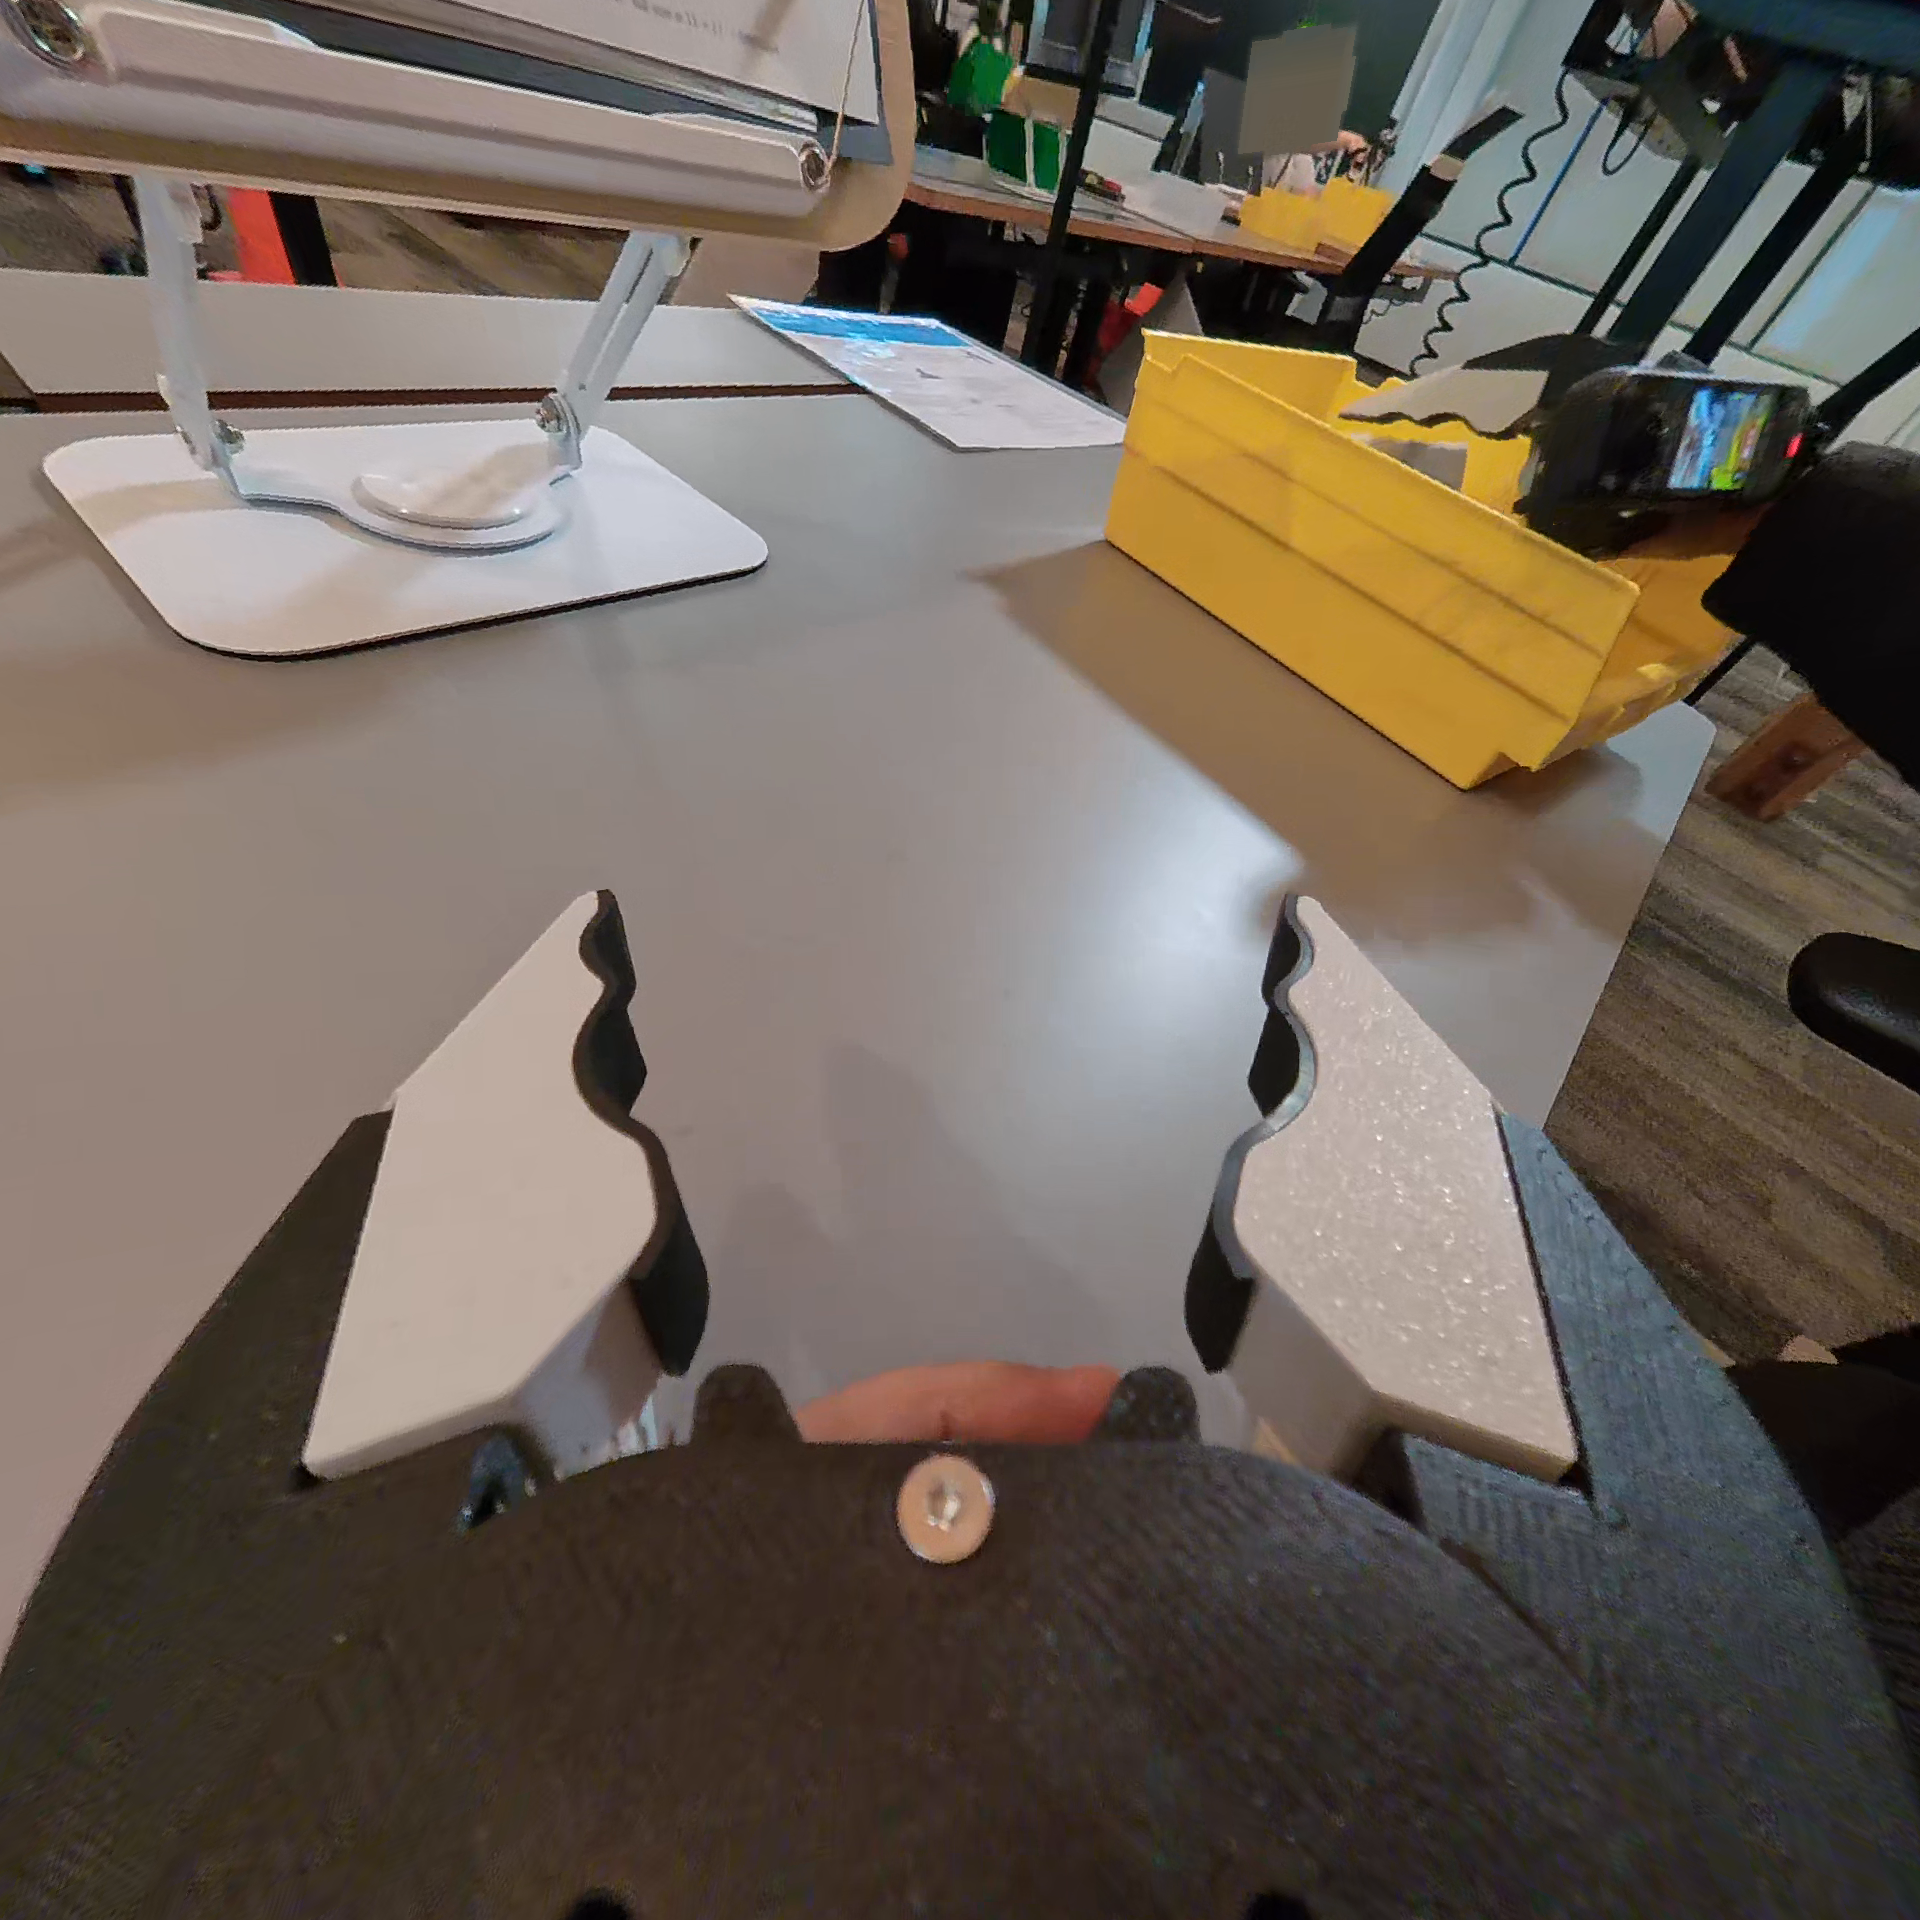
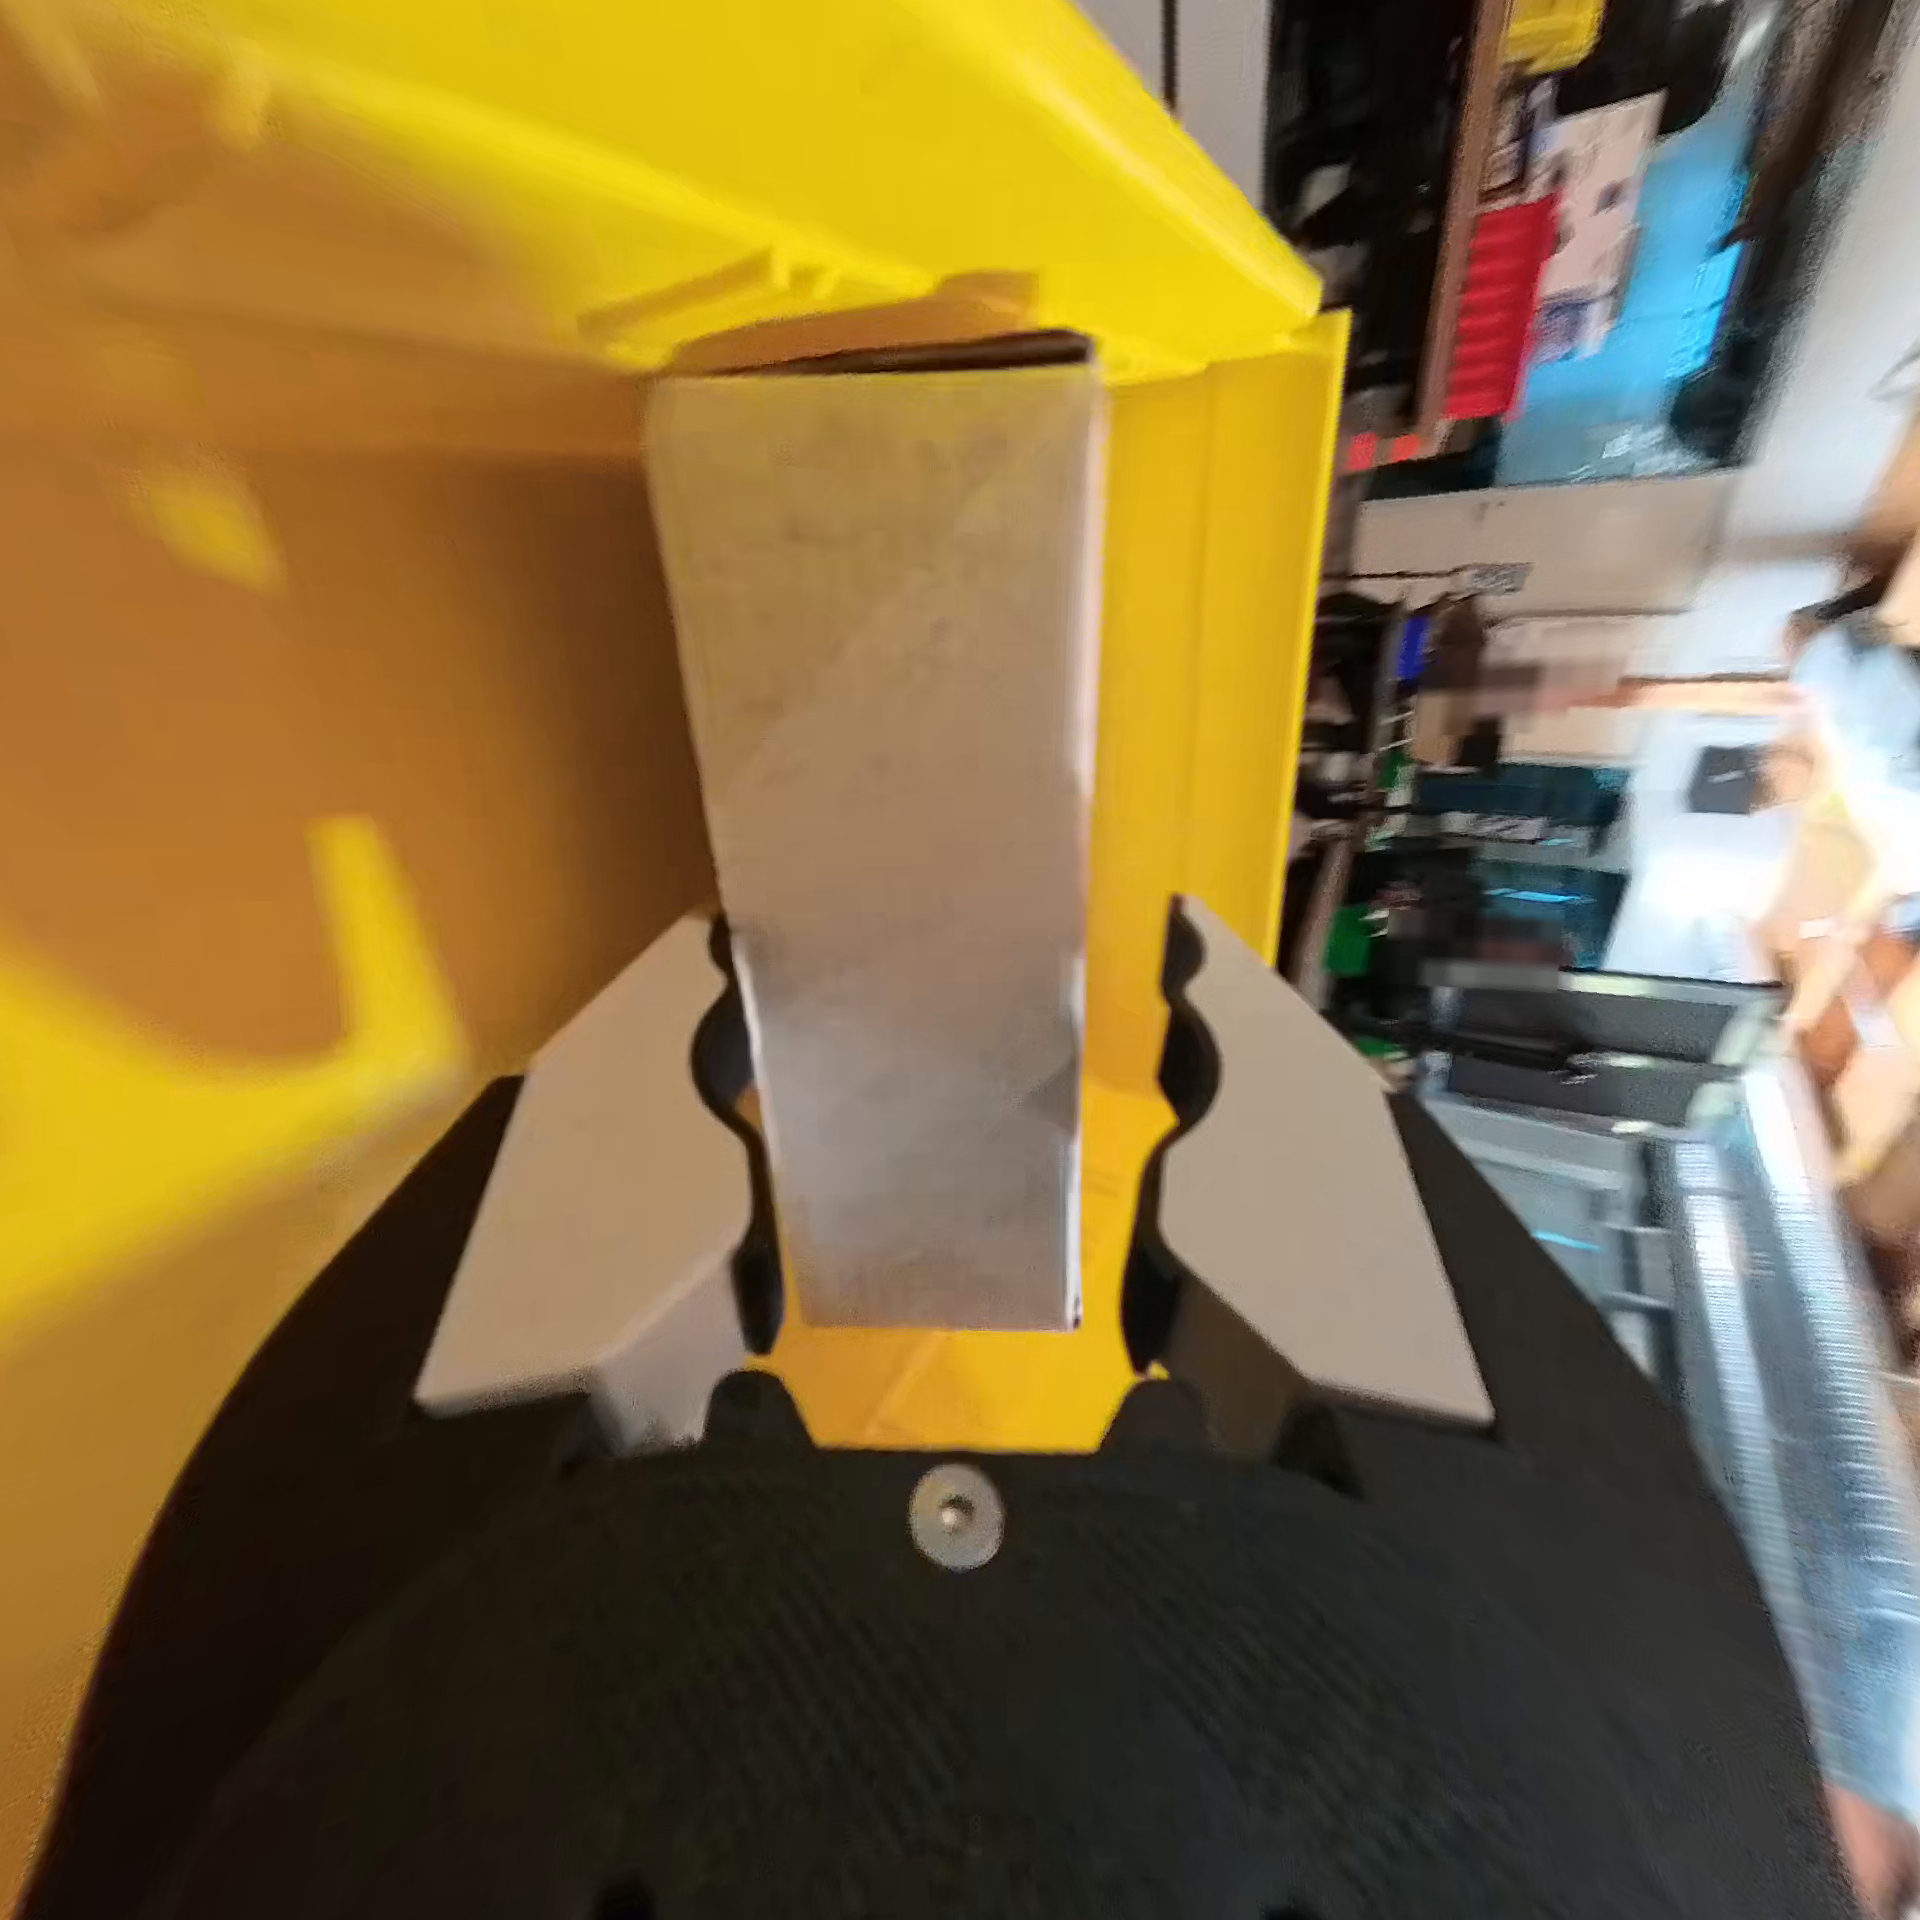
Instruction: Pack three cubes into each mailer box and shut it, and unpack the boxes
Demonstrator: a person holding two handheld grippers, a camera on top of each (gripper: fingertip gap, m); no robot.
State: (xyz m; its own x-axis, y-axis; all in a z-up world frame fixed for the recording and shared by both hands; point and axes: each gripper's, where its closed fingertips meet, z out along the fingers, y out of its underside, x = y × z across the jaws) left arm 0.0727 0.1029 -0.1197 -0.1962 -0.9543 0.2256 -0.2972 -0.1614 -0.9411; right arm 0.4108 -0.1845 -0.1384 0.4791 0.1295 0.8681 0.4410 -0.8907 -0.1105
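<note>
A flat grey-white mailer box [image 2: 883, 675] stands on edge inside a yellow bin [image 2: 883, 135], against its side wall. My right gripper [image 2: 945, 909] is open with its jaws around the near end of the box. The left finger [image 2: 613, 1143] touches the box edge and a narrow gap shows at the right finger [image 2: 1278, 1143]. This view is blurred. In the left wrist view my right gripper [image 1: 1444, 410] reaches into the yellow bin [image 1: 1351, 592] at the far right. My left gripper [image 1: 948, 902] is open and empty above the bare grey table [image 1: 883, 727]. No cubes are in view.
A white stand with a flat base [image 1: 416, 540] holds a board at the back left. A printed sheet [image 1: 935, 364] lies at the back of the table. The table's right edge [image 1: 1621, 935] drops to the floor. More yellow bins [image 1: 1314, 213] sit on a far table.
</note>
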